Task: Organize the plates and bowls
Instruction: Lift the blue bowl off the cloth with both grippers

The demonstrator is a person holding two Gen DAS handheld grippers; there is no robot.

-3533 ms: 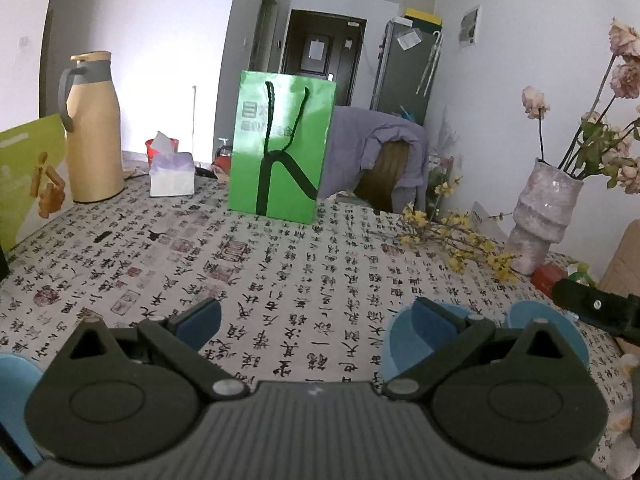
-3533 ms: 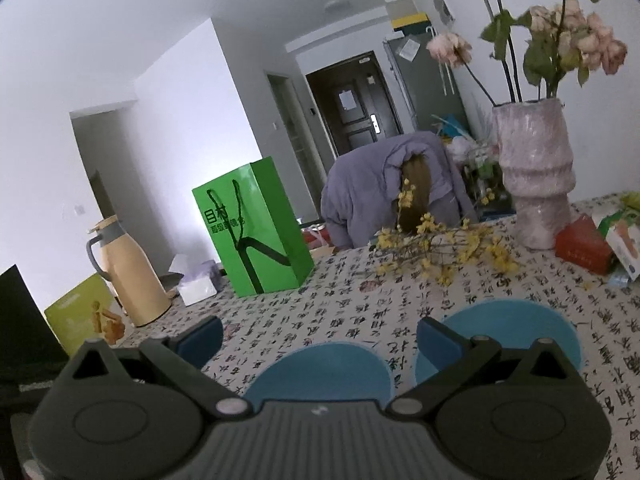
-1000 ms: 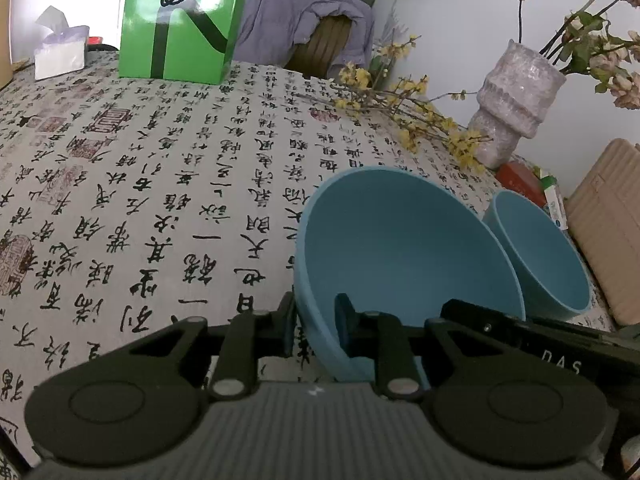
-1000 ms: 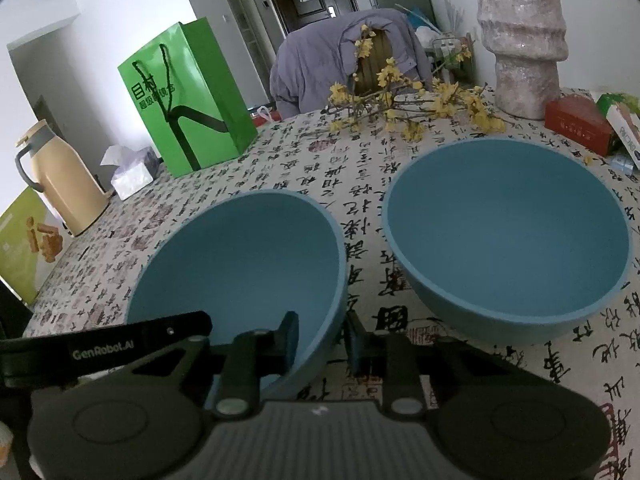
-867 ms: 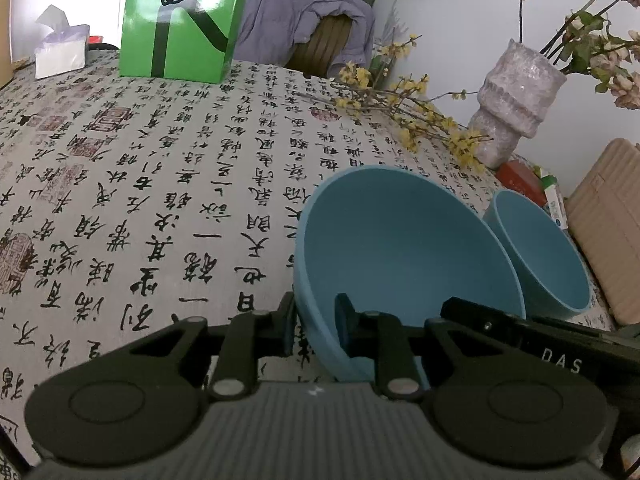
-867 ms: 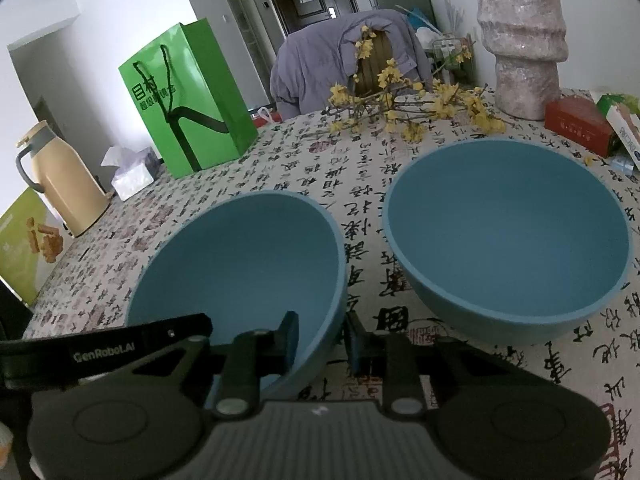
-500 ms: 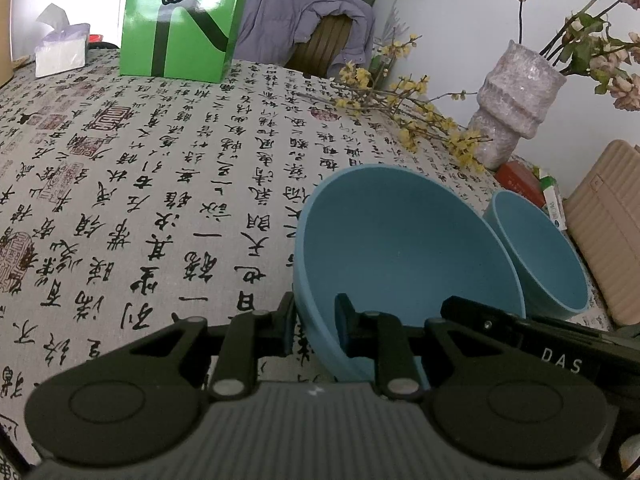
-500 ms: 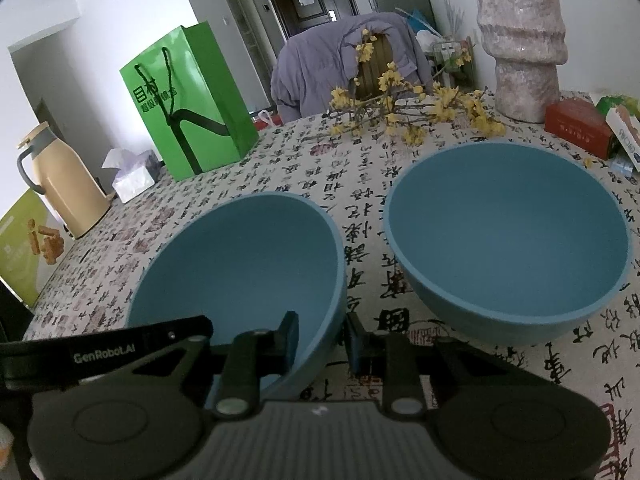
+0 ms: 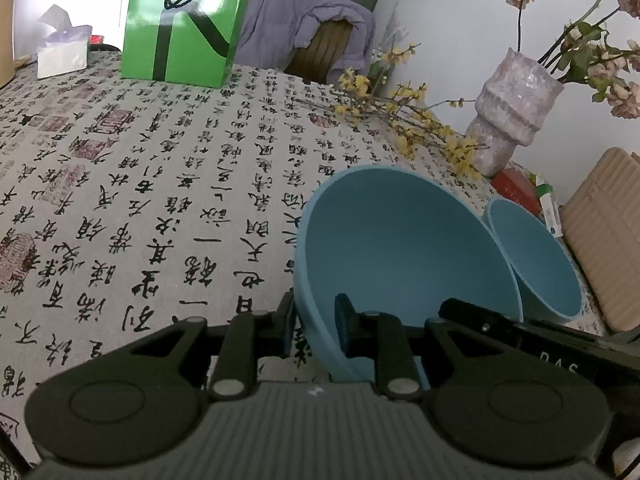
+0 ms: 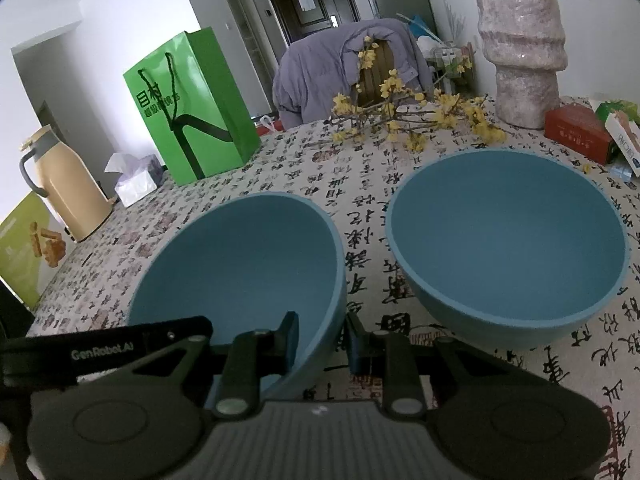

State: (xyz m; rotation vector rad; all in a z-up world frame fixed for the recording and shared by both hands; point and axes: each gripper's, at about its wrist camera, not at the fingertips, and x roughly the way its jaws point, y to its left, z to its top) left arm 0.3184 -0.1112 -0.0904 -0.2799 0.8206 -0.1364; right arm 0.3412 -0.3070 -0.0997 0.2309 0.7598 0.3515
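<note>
Table (image 10: 360, 184) covered by pale cloth printed with black calligraphy, red seals. Resting on it: two blue bowls, left bowl (image 10: 240, 264) tilted, right bowl (image 10: 508, 248) flat; green paper bag (image 10: 192, 108); tissue box (image 10: 134, 184); tan thermos jug (image 10: 66, 188); stone-look vase (image 10: 520, 48); yellow flower sprigs (image 10: 408, 116); red box (image 10: 576, 132).

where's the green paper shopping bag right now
The green paper shopping bag stands upright at the far side of the table: upper left in the right wrist view, between the white tissue box and the chair draped with a purple jacket.
</note>
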